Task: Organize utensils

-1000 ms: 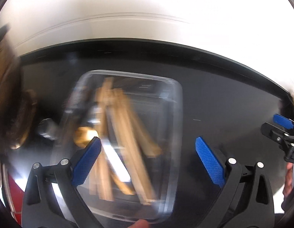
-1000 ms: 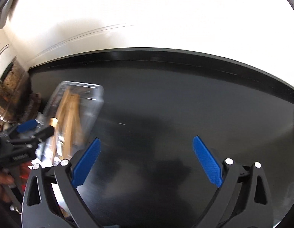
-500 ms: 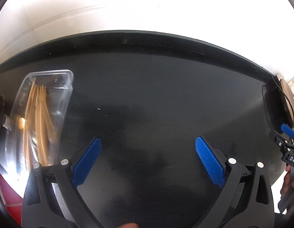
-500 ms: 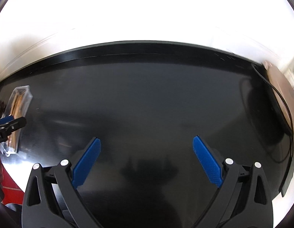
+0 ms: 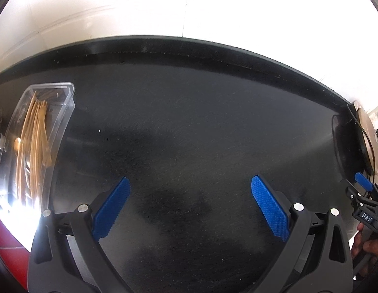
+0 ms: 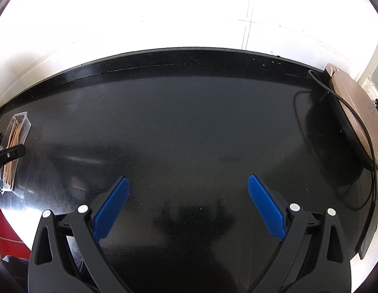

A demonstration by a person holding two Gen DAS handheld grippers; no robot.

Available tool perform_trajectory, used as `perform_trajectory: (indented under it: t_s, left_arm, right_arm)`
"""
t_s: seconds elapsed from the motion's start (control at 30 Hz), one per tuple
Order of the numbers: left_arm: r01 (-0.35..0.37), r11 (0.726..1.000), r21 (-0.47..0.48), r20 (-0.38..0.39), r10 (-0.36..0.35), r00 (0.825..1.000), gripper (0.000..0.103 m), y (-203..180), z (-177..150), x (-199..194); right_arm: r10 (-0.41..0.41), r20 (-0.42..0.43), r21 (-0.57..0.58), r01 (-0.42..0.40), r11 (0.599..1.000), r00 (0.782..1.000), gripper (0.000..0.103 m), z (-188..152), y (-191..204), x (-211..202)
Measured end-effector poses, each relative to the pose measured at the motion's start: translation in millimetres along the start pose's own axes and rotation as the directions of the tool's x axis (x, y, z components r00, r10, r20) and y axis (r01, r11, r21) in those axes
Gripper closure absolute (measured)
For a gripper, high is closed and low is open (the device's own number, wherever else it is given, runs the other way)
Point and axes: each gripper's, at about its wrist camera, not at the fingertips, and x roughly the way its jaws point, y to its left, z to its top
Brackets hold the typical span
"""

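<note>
Evidently wooden utensils [image 5: 34,131] lay bundled inside clear plastic container [image 5: 64,112] at far left of black table [image 5: 189,127]. Left gripper [image 5: 190,204] and right gripper [image 6: 187,201] hovered over bare table, jaws apart, empty. Utensils judged light, stiff, thin; container slick, flexible. Best hold: across handles, mid-length.

A glossy black countertop [image 6: 189,127] with faint scratches meets a glaring, overexposed white tiled wall [image 6: 189,12], while a red surface [image 5: 8,234] shows beneath its left edge.
</note>
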Motion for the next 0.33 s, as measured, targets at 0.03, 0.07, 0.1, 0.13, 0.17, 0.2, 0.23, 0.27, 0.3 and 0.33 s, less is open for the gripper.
perform_trajectory:
  t_s: [0.03,0.07,0.1,0.13,0.17,0.2,0.23,0.27,0.3,0.33]
  left_arm:
    - [0.000,1.000,0.007,0.001,0.000,1.000,0.006,-1.4,0.3,-0.6]
    - [0.002,1.000,0.010,0.000,-0.002,1.000,0.006,-2.4,0.7,-1.0]
    - [-0.002,1.000,0.012,0.000,0.002,1.000,0.006,-2.7,1.8,-0.4]
    - [-0.012,1.000,0.018,-0.001,0.012,1.000,0.006,-3.5,2.1,0.0]
    - [-0.017,1.000,0.019,-0.004,0.017,1.000,0.006,-3.1,2.7,0.6]
    - [-0.021,1.000,0.018,-0.006,0.021,1.000,0.006,-3.2,2.6,0.4]
    - [-0.026,1.000,0.014,-0.009,0.026,1.000,0.006,-2.1,2.5,0.9]
    - [-0.026,1.000,0.009,-0.010,0.026,1.000,0.006,-0.9,2.9,1.4]
    - [-0.018,1.000,0.003,-0.012,0.018,1.000,0.006,0.6,3.3,1.9]
    - [-0.012,1.000,0.001,-0.015,0.012,1.000,0.006,1.4,3.5,3.2]
  right_arm:
    - [0.004,0.001,0.000,-0.004,1.000,1.000,0.009,-0.2,0.3,-0.3]
    - [0.007,0.001,0.004,-0.007,1.000,1.000,0.009,0.3,-2.9,1.7]
    - [0.010,0.001,0.008,-0.010,1.000,1.000,0.009,1.3,-3.7,2.0]
    - [0.015,0.002,0.012,-0.015,1.000,1.000,0.009,2.2,-4.3,2.4]
    - [0.016,0.001,0.014,-0.016,1.000,1.000,0.009,2.5,-3.3,2.1]
    - [0.017,-0.001,0.015,-0.017,1.000,1.000,0.009,3.3,-3.2,2.7]
    - [0.018,-0.002,0.014,-0.018,1.000,1.000,0.009,3.9,-2.7,3.1]
    - [0.021,-0.002,0.012,-0.021,1.000,1.000,0.009,4.2,-2.6,3.6]
    - [0.022,-0.001,0.009,-0.022,1.000,1.000,0.009,4.3,-2.0,3.8]
    - [0.021,-0.002,0.007,-0.021,1.000,1.000,0.009,4.1,-1.2,4.2]
